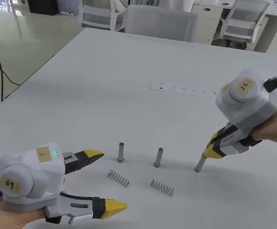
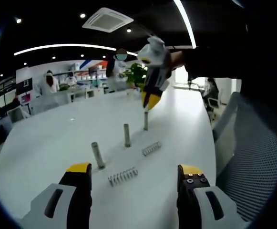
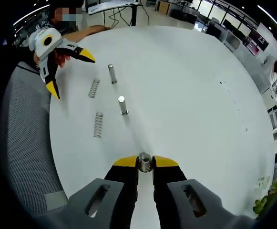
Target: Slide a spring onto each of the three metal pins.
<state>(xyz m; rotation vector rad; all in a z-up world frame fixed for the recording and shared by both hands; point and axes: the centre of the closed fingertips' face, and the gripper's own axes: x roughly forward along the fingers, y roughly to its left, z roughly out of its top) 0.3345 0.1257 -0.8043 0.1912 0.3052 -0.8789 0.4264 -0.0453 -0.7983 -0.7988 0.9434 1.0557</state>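
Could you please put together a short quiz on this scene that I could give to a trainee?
1. True or false: the left gripper, with its yellow-tipped jaws, is open and holds nothing.
2. How many coiled steel springs lie loose on the white table? A one, B two, C three.
3. Fill in: in the head view, the right gripper, shut on a third spring, is at the ___ of the three upright metal pins.

Key: 1 true; 2 B; 3 rightmost.
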